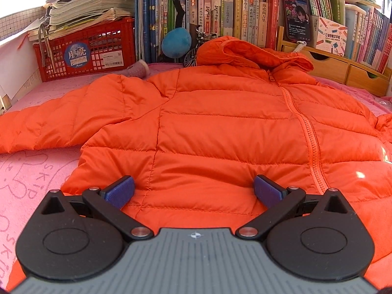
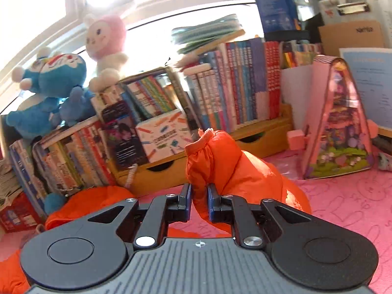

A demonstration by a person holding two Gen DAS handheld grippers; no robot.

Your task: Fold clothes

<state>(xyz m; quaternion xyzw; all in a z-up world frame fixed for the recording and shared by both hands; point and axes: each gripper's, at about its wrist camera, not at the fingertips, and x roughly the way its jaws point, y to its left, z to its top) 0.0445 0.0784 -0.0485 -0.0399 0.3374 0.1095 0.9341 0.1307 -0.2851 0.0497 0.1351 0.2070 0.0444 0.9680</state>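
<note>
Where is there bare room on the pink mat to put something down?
Free: the mat left of the jacket, below its sleeve, and the patch right of the lifted sleeve, before the pink box. Crowded: the back edge, with crate, books and drawers.

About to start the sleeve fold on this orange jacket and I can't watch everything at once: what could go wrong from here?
1. The right gripper pinches only a narrow bunch of the sleeve; the slick fabric may slip out mid-fold.
2. The left gripper is open over the jacket hem, so the body is not pinned and might drag along.
3. The lifted sleeve is close to the white box; a wide swing could knock it.
</note>
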